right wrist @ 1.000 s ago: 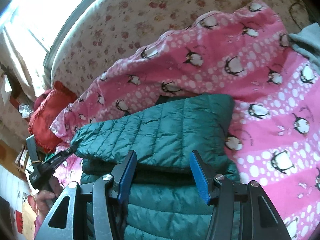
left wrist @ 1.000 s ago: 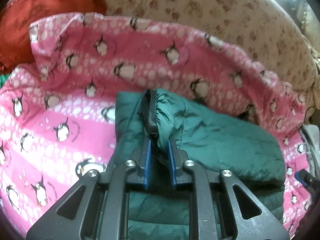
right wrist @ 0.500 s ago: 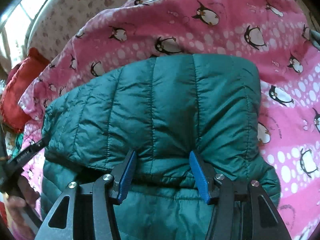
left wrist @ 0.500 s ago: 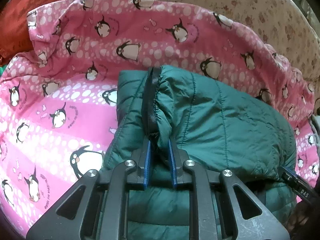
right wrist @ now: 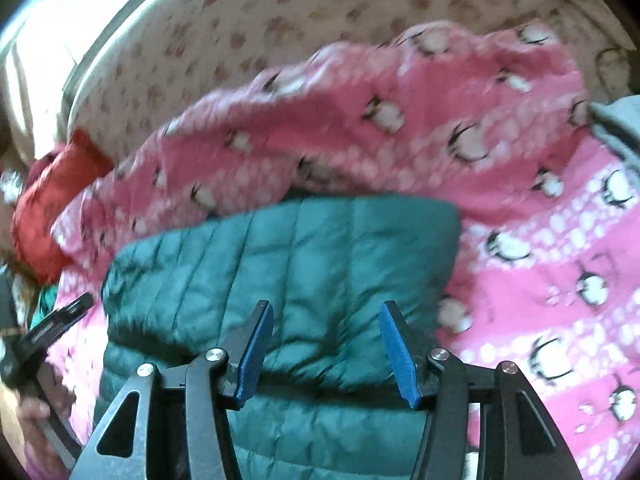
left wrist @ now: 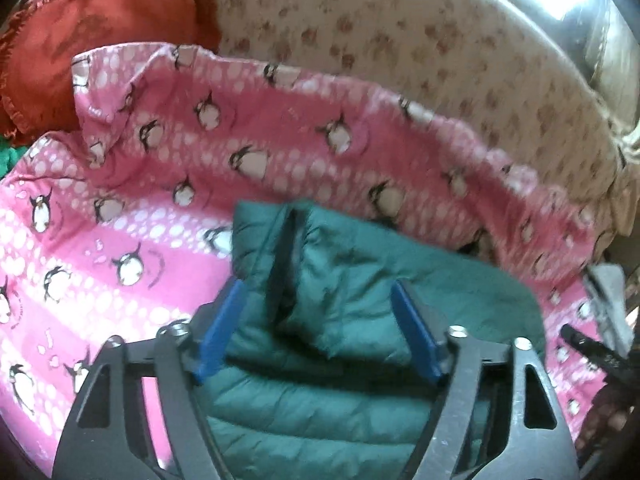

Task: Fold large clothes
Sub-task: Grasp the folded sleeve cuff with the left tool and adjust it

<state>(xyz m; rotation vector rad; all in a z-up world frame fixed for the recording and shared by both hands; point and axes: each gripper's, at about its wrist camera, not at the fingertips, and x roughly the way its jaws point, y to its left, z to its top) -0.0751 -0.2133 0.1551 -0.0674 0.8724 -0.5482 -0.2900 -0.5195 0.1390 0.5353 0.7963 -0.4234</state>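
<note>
A dark green quilted jacket (left wrist: pixel 360 320) lies folded on a pink penguin-print blanket (left wrist: pixel 120 220). My left gripper (left wrist: pixel 318 300) is open, its blue pads spread either side of the jacket's dark-trimmed folded edge, holding nothing. In the right wrist view the jacket (right wrist: pixel 300 248) shows its folded top layer, and my right gripper (right wrist: pixel 326 316) is open just above the near edge of that fold, empty. Both views are motion-blurred.
A cream flowered bedsheet (left wrist: pixel 400 40) lies beyond the blanket. A red fringed cushion (left wrist: pixel 80 32) sits at the far left. A grey garment (right wrist: pixel 616 120) lies at the blanket's right edge. The other gripper's tip shows at the right edge of the left wrist view (left wrist: pixel 592 348).
My left gripper has opened and let go of the jacket's edge, and has pulled back. My right gripper stayed open and has drawn back from the jacket.
</note>
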